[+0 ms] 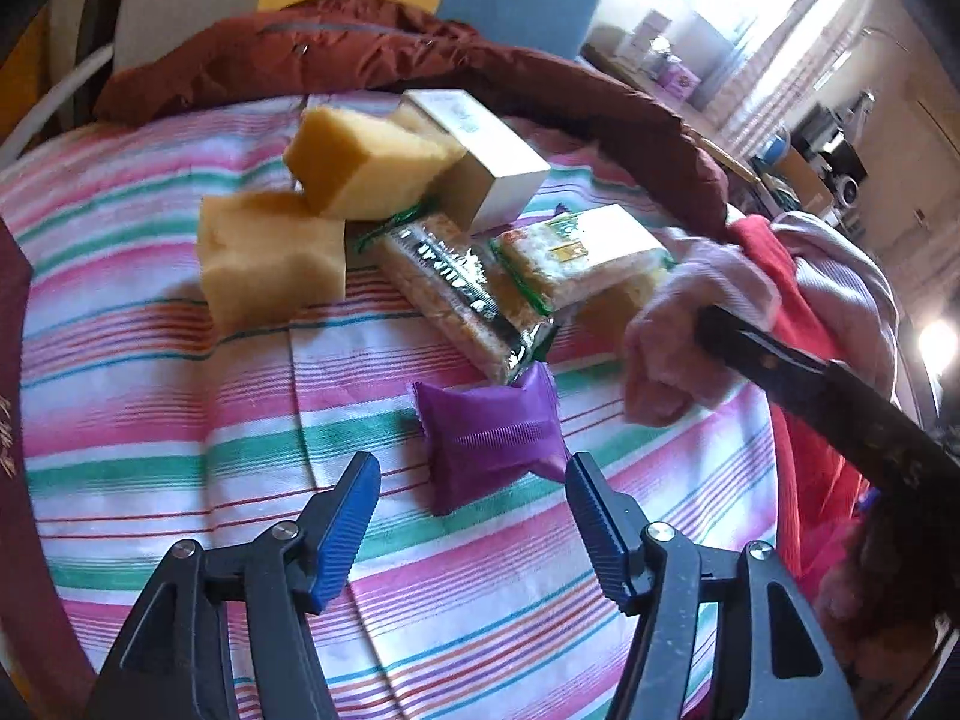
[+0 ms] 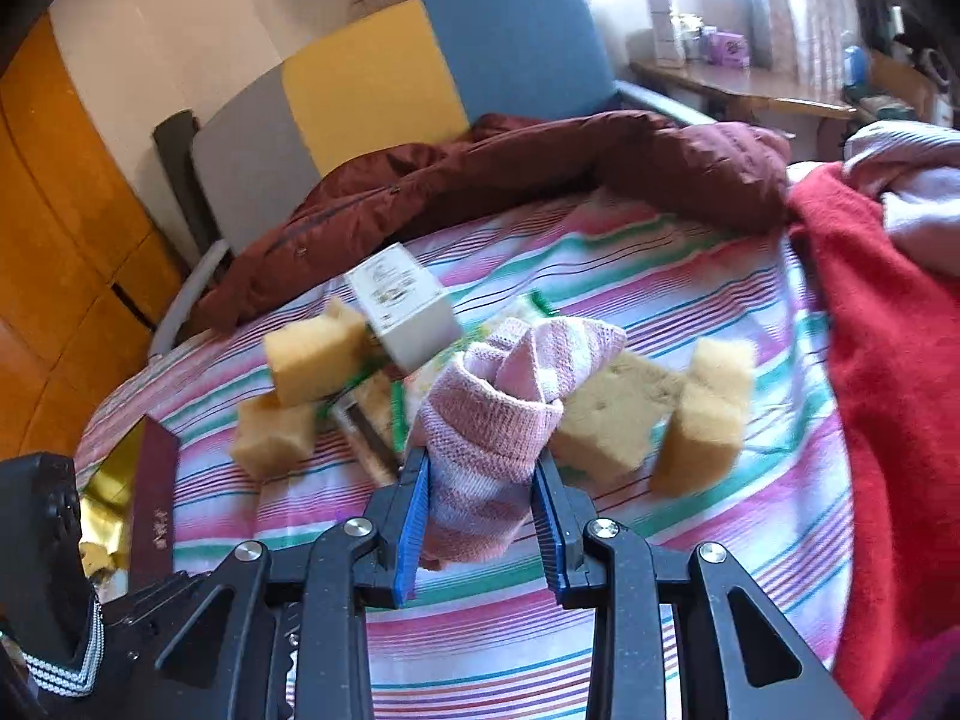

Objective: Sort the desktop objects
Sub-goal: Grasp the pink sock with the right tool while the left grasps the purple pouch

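I am holding my left fingers [image 1: 474, 501] wide over bare striped sheet, the purple packet [image 1: 489, 435] lying at their twelve o'clock, while my right fingers [image 2: 483, 501] are clamping the pink sock [image 2: 498, 414].

Striped cloth surface [image 1: 180, 432], yellow sponges [image 1: 270, 258], snack packs [image 1: 462, 294], white box [image 1: 480, 150], purple packet [image 1: 492, 432]

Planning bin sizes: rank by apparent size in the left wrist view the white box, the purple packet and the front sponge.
1. Front sponge
2. White box, close to the sponge and farther off, so unsure
3. Purple packet, smallest despite being nearest
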Demonstrator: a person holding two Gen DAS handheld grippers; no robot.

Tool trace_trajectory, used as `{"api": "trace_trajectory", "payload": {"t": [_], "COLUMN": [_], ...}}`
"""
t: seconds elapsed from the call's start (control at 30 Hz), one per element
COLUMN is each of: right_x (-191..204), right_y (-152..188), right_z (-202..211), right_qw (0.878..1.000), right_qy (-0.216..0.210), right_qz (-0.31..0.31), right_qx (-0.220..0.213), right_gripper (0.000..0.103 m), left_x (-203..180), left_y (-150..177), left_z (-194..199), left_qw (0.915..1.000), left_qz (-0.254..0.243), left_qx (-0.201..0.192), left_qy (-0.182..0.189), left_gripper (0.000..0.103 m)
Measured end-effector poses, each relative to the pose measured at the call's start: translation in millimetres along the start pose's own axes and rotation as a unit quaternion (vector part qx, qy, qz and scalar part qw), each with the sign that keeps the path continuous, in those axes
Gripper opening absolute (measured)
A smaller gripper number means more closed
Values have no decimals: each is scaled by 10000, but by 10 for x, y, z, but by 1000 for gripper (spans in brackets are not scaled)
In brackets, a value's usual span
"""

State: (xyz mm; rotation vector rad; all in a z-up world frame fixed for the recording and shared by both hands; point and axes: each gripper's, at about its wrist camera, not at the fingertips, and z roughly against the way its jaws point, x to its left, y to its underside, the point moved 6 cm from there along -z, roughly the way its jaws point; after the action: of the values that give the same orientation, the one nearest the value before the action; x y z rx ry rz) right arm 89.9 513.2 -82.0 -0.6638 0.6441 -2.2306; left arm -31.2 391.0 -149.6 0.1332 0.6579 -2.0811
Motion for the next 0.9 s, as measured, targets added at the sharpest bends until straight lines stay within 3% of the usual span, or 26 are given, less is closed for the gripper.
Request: {"api": "trace_trajectory", "payload": {"t": [0.23, 0.53, 0.73, 0.9], "right_x": [-50, -1, 46, 73], "right_y": [-74, -131, -141, -133], "right_z": [72, 156, 125, 105], "right_qw": [9996, 9987, 9989, 9990], "right_qy": [-63, -172, -184, -167], "right_qz": [-172, -124, -7, 97], "right_qx": [-212, -463, -434, -406], "right_gripper": [33, 33, 33, 33], "left_x": [-128, -177, -176, -175], "left_y": [-92, -126, -124, -72], "left_z": [-58, -354, -368, -352], "left_qw": [9992, 9977, 9957, 9921], "left_qz": [-281, -464, -726, -1034], "left_qx": [-180, 48, -156, -291], "left_qy": [-240, -493, -562, -640], "left_gripper": [68, 69, 66, 58]}}
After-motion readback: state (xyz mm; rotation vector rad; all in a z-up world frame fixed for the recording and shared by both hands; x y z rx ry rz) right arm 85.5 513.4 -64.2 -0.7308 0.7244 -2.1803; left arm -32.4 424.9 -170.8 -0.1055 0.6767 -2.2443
